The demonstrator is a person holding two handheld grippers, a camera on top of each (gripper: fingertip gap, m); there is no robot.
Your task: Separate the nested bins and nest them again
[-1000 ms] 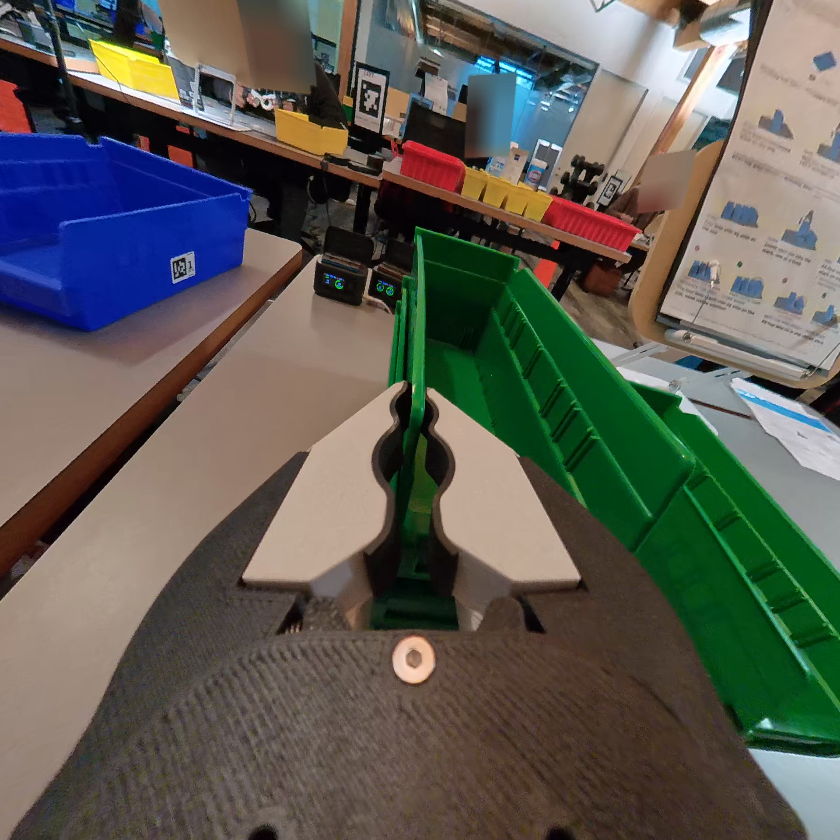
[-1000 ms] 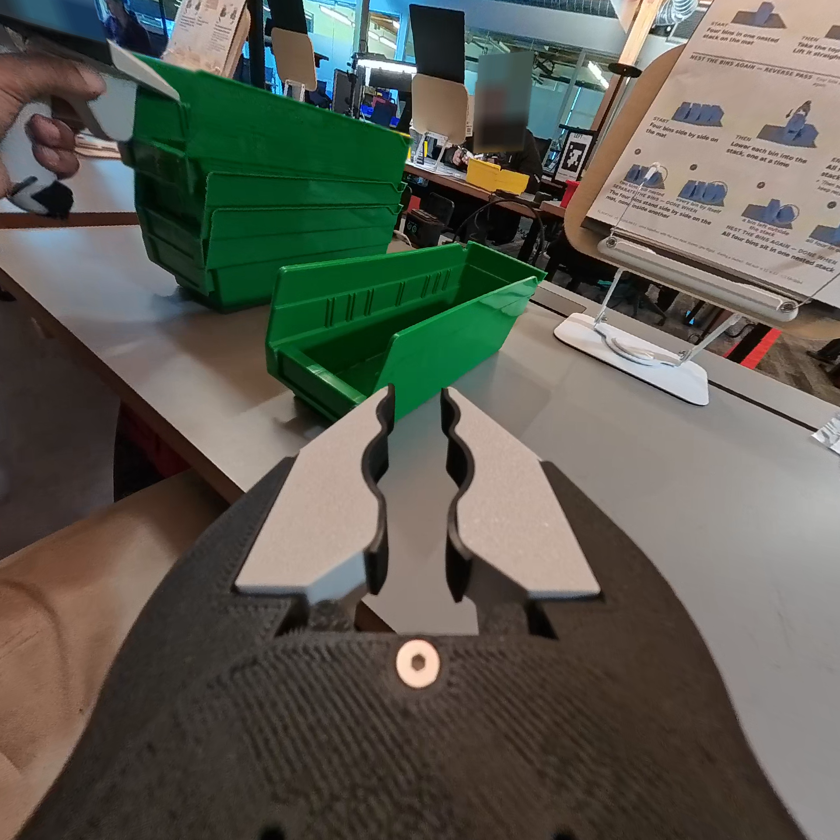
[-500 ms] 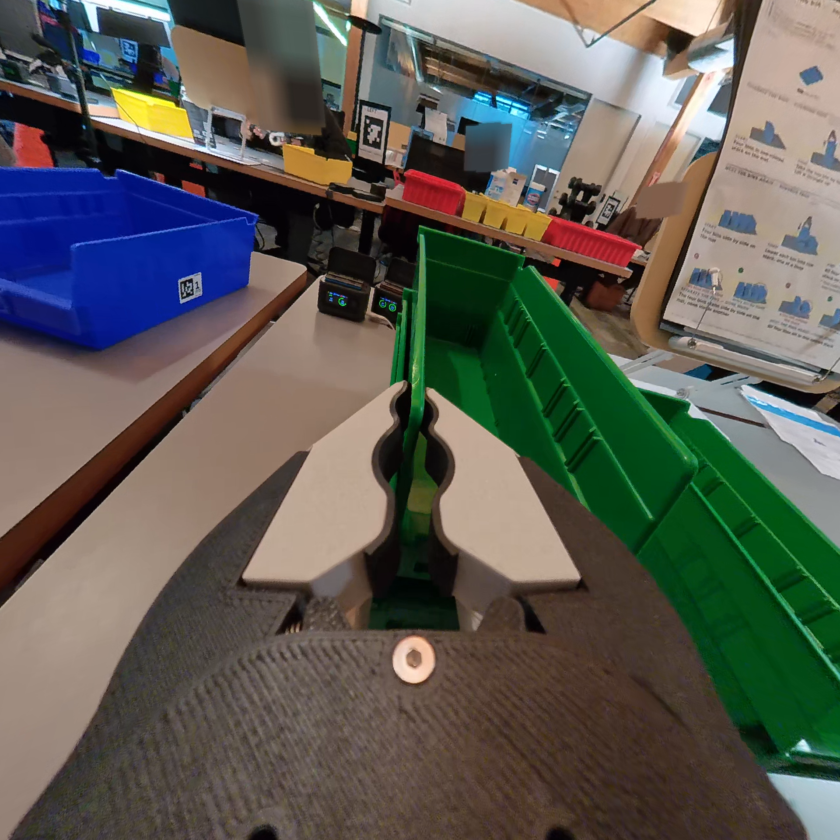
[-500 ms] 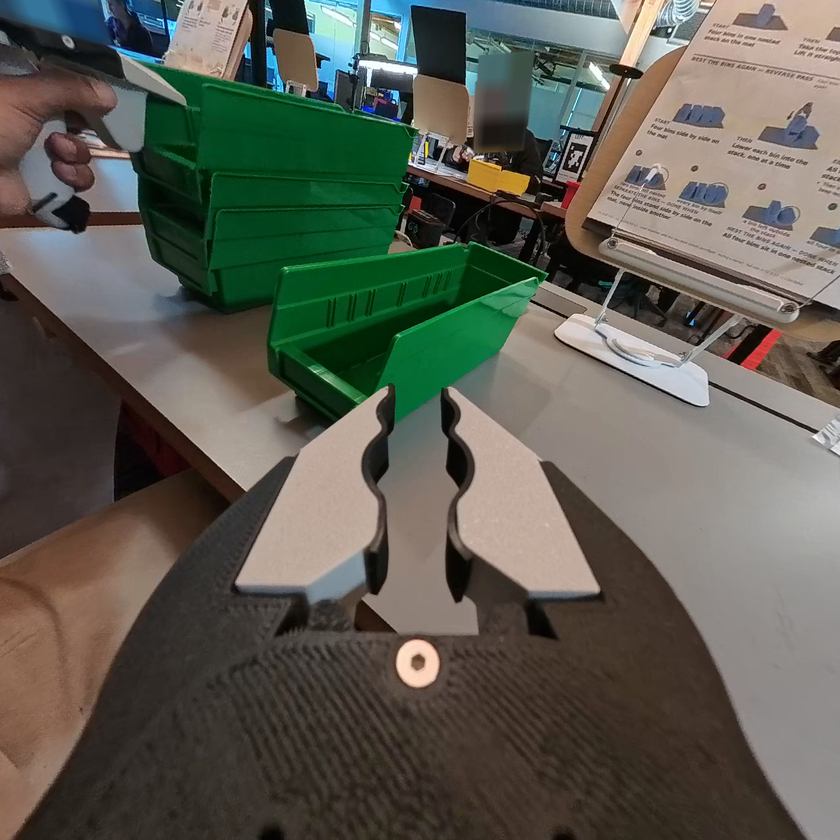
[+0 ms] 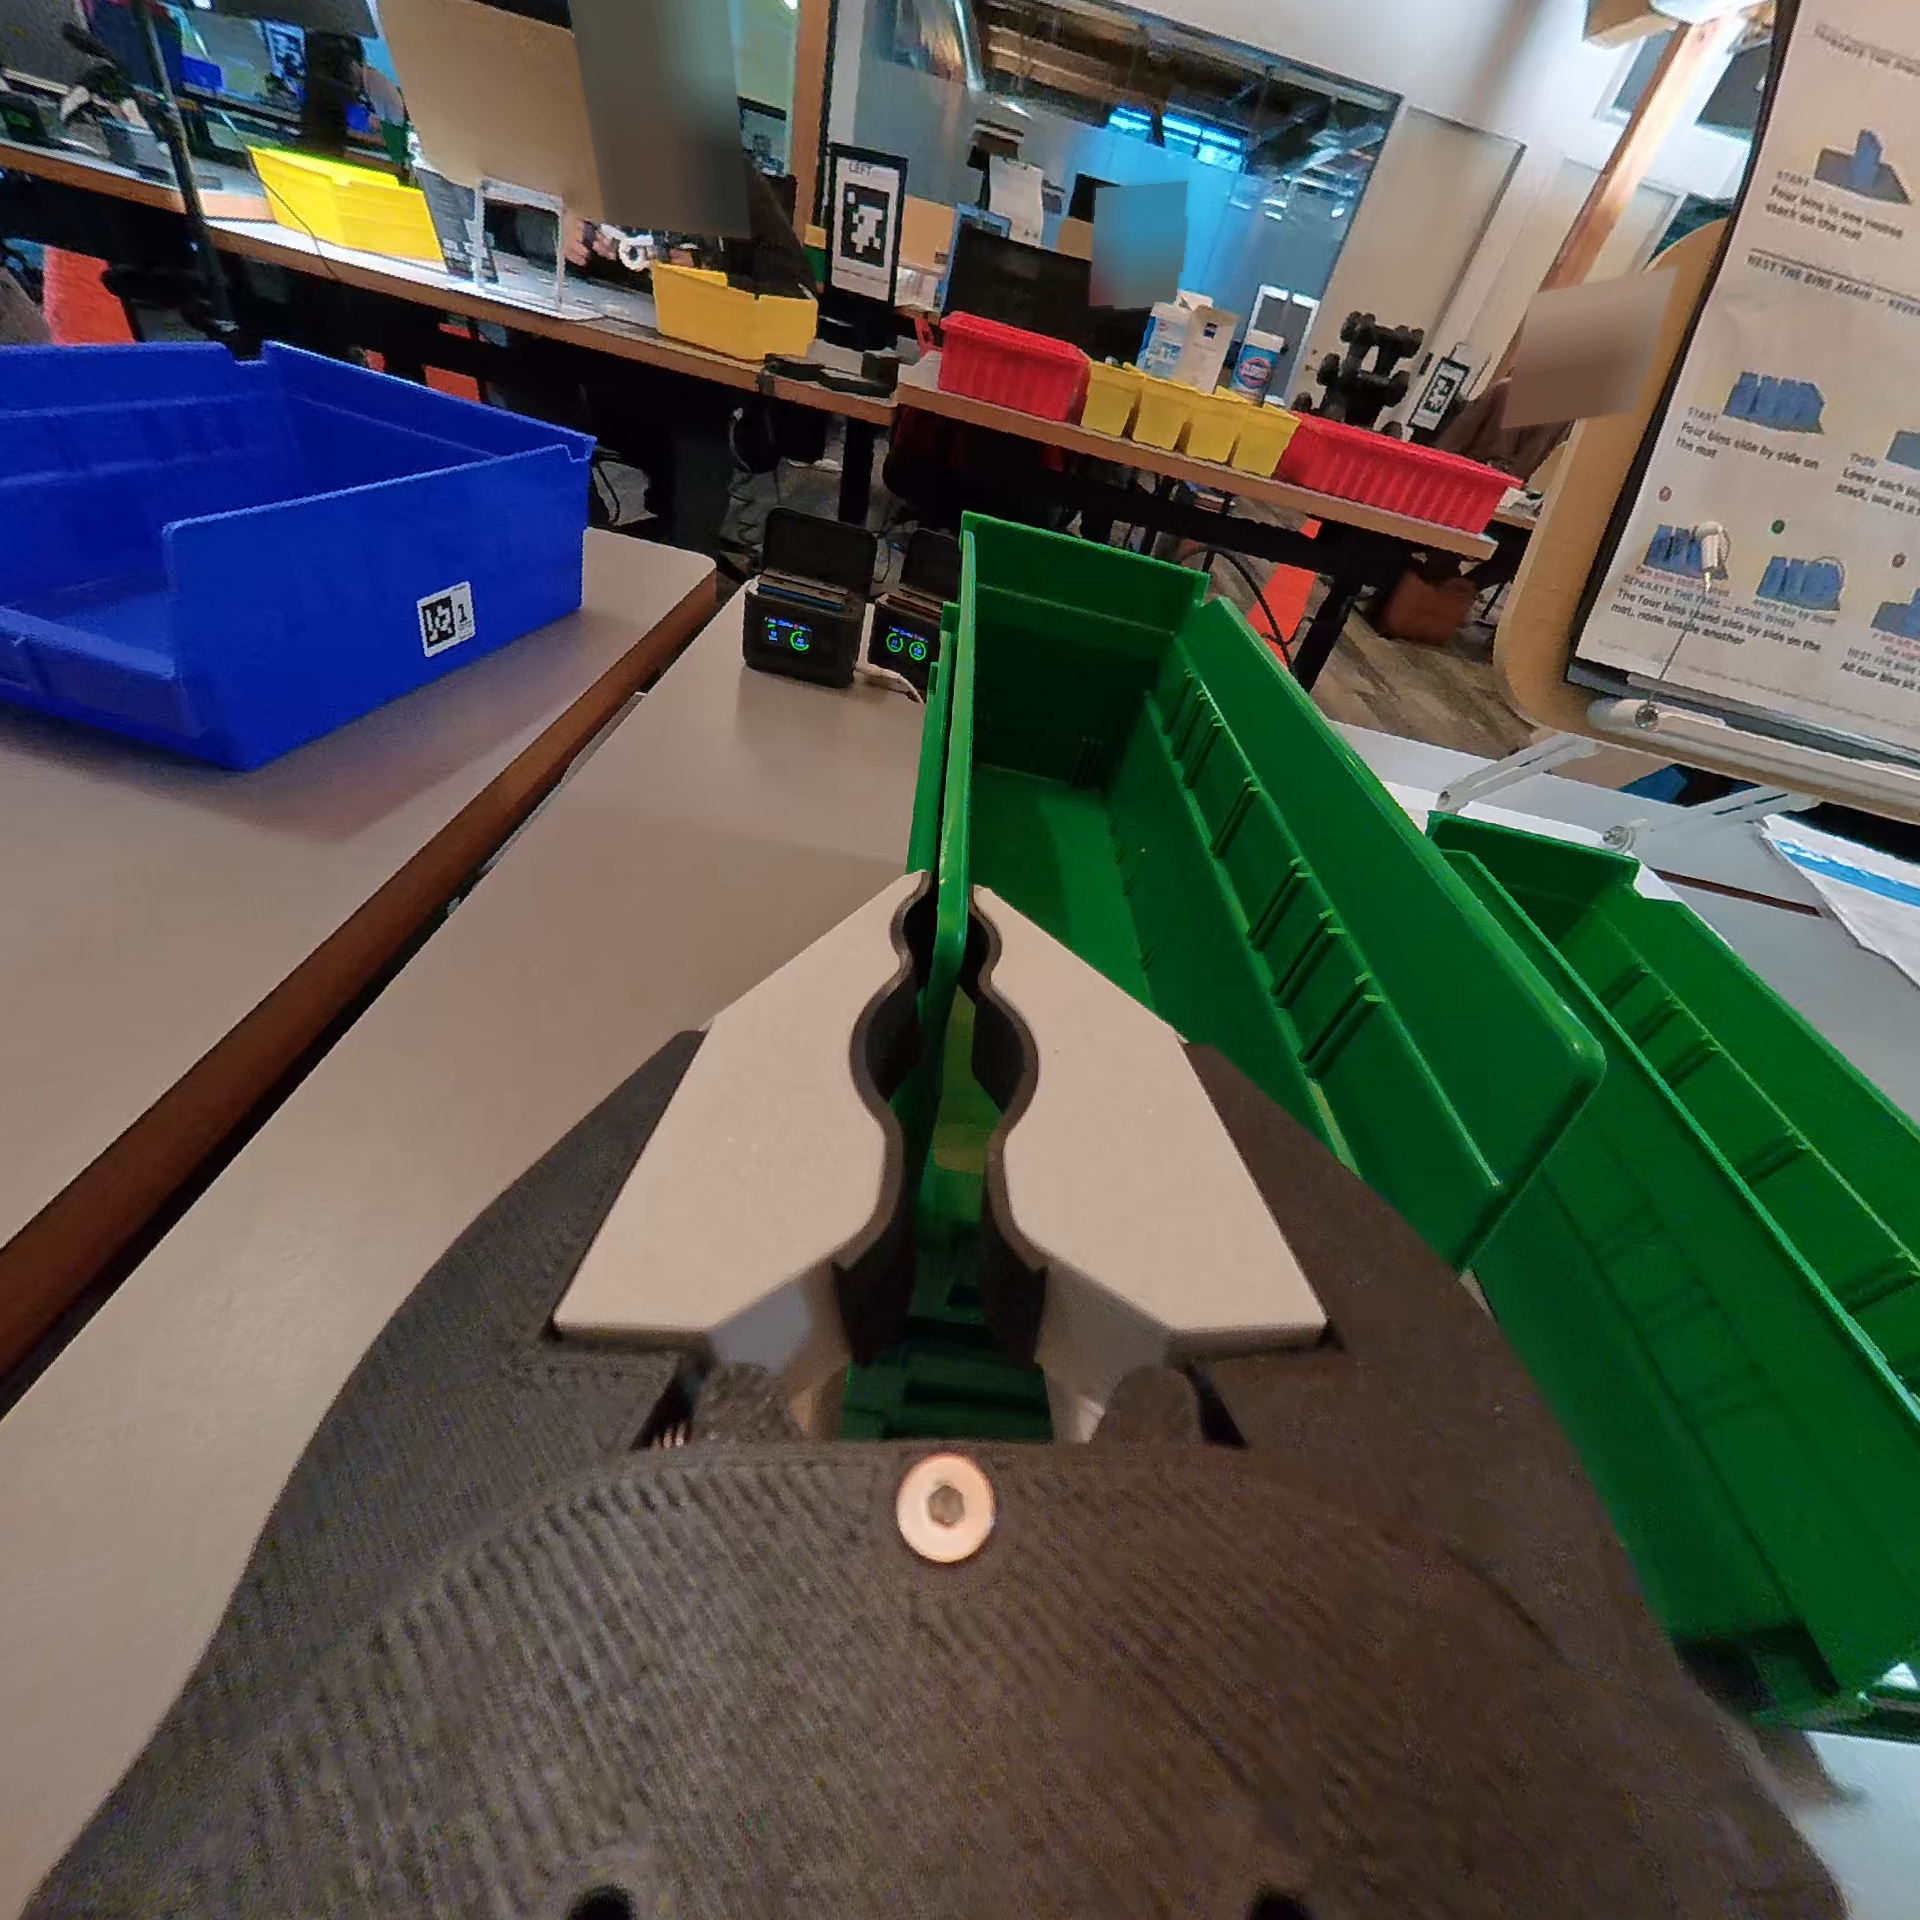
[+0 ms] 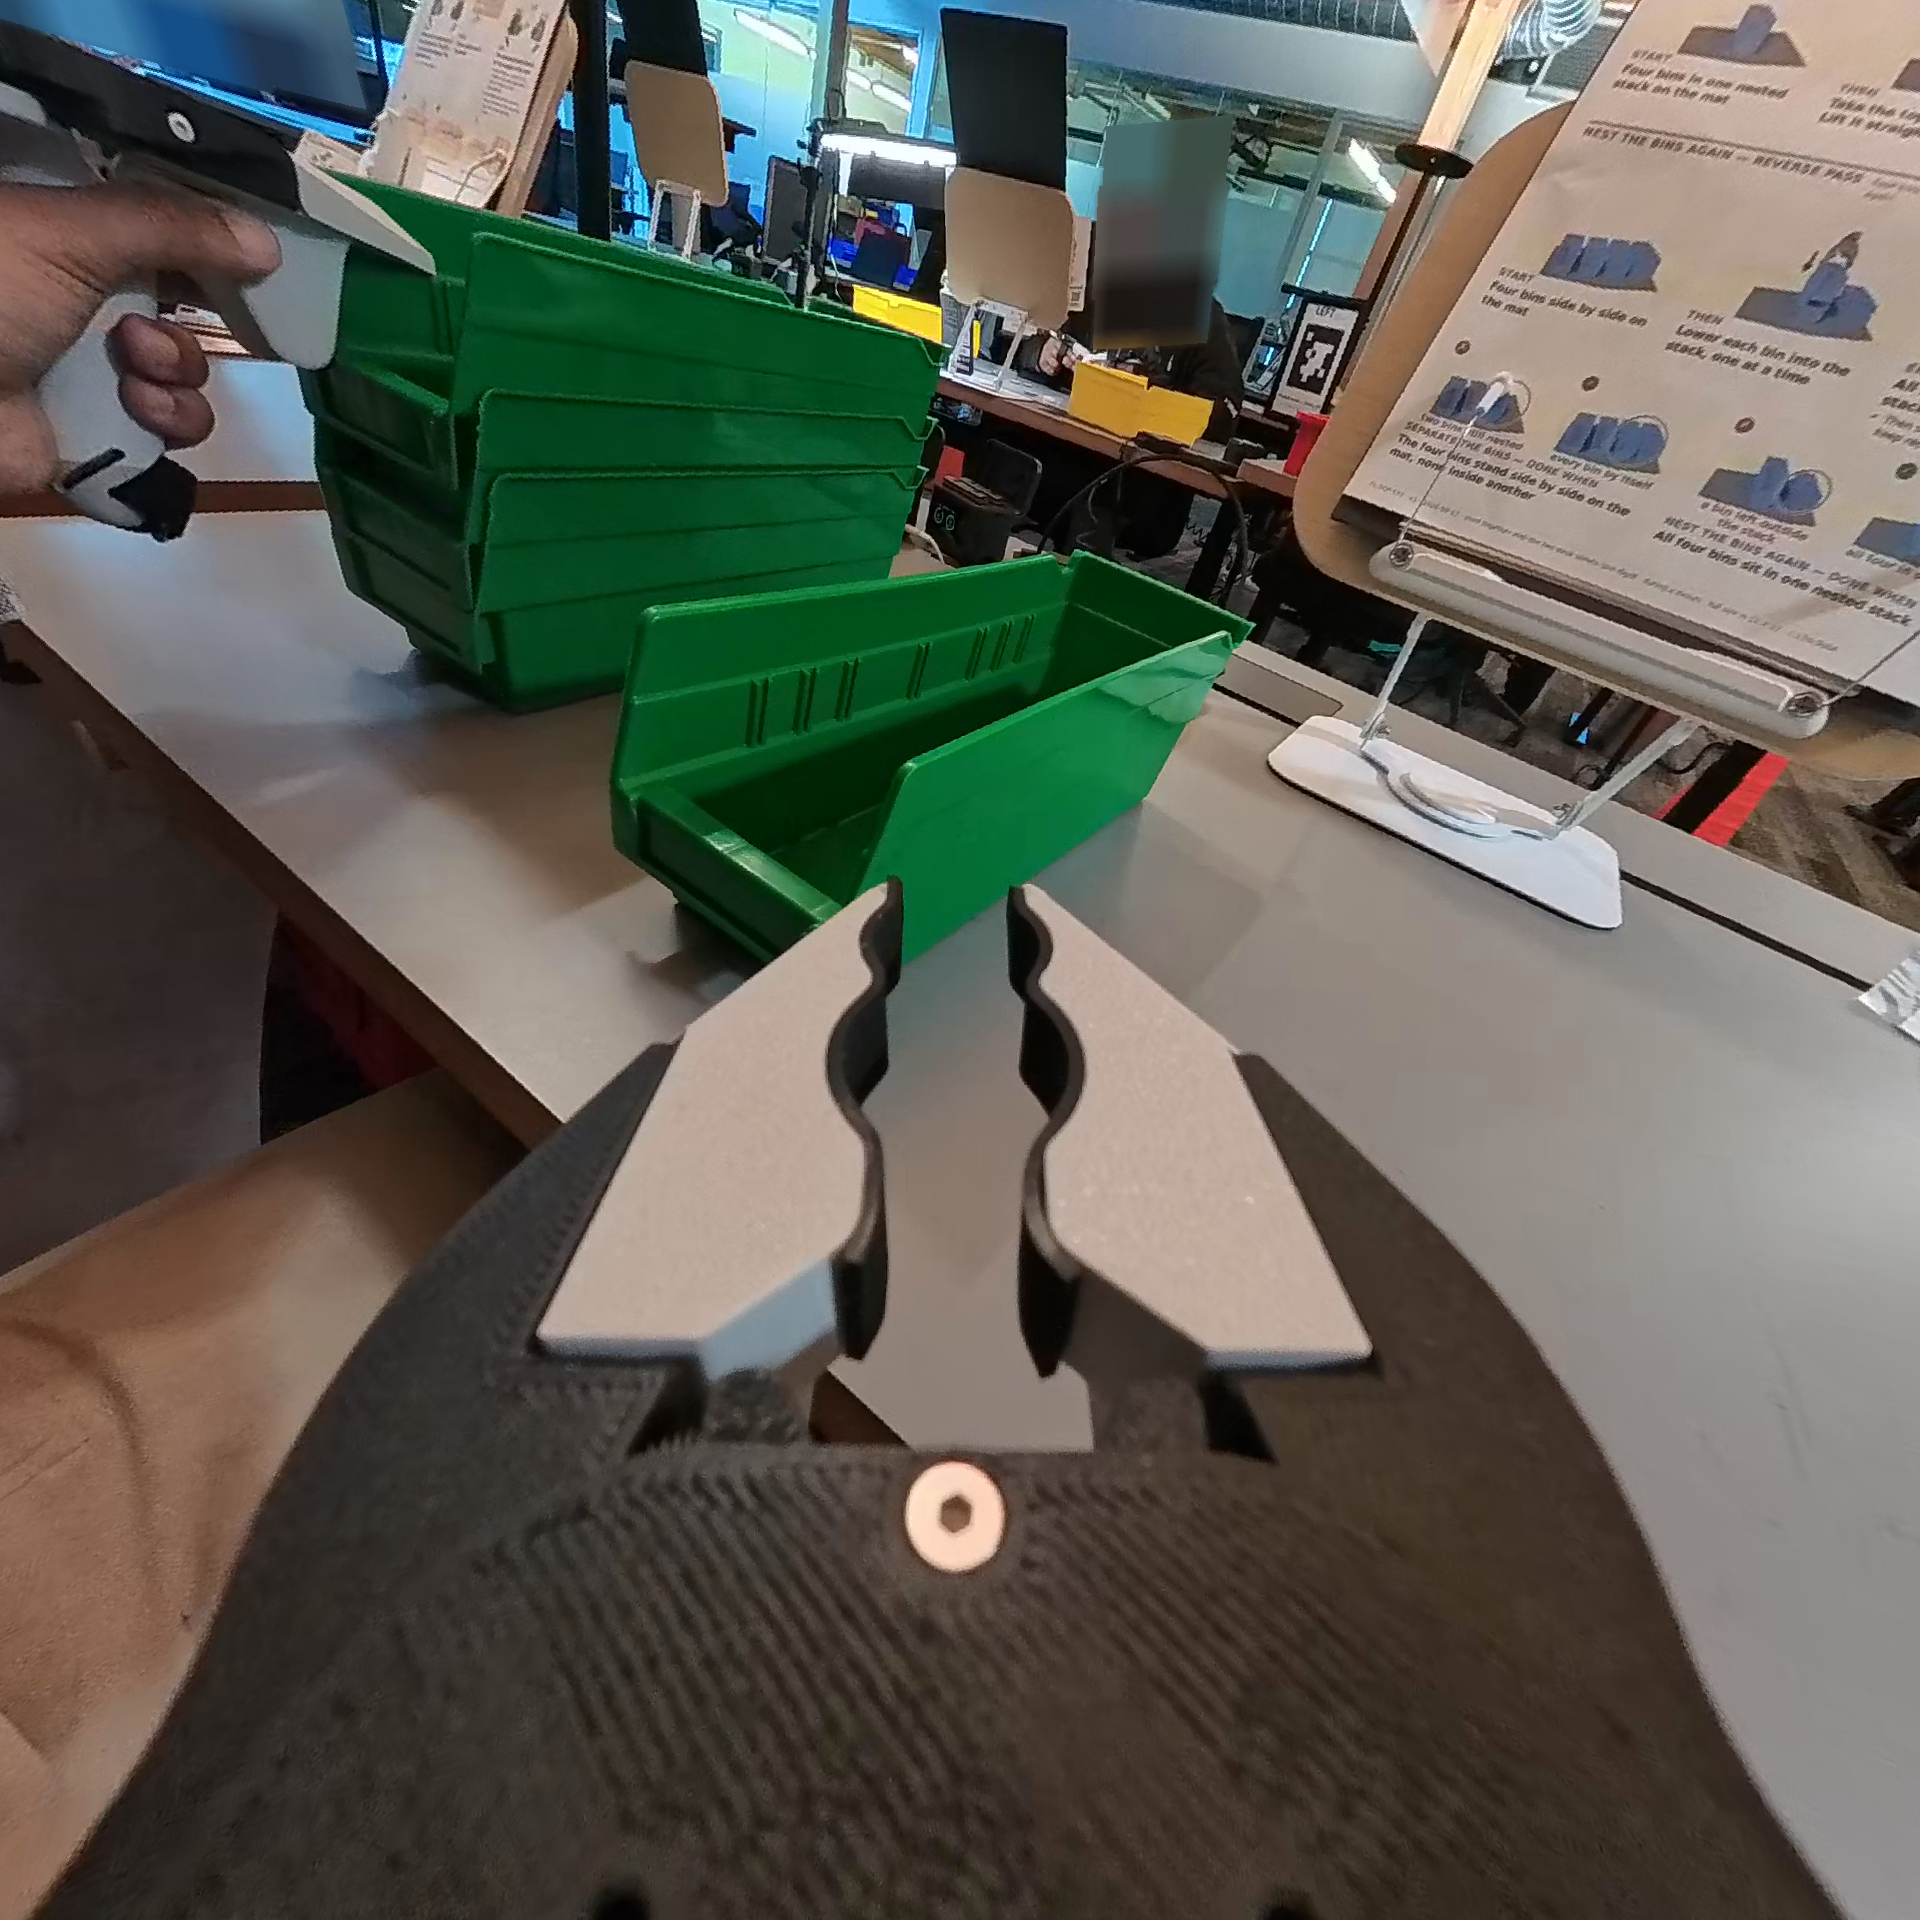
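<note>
**On the grey table: left gripper clamped on top green bin, right gripper idle**

On a grey tabletop [image 6: 1455,1091] sits a stack of green bins [image 6: 644,488], nested, with a single green bin [image 6: 914,727] just beside it, apart from the stack, open front toward the camera. Left gripper [image 5: 945,914] has its fingers [image 5: 769,1122] closed onto the side wall of the top green bin [image 5: 1226,831]; wall runs straight between the two pads. In the right wrist view the same gripper [image 6: 384,244] shows at the stack's upper left corner, held by a person's hand [image 6: 94,301]. Top bin sits raised and tilted above the lower ones; can't tell if it's fully clear of them.

Right gripper [image 6: 951,904] hovers over the table near the single bin's front corner, fingers [image 6: 727,1153] apart with a narrow gap, holding nothing.

Surface: matte grey, brown wood edge. A second table to the left carries a blue bin [image 5: 270,551] with a small square marker tag. Two small black charger cases [image 5: 810,613] with lit displays stand just behind the stack. A white-based stand [image 6: 1455,821] holds an instruction board [image 6: 1683,343] at right; paper sheets [image 5: 1860,904] lie near it.

Room: open workshop, long benches behind with yellow bins [image 5: 1184,421] and red bins [image 5: 1392,478], monitors, glass partitions.
</note>
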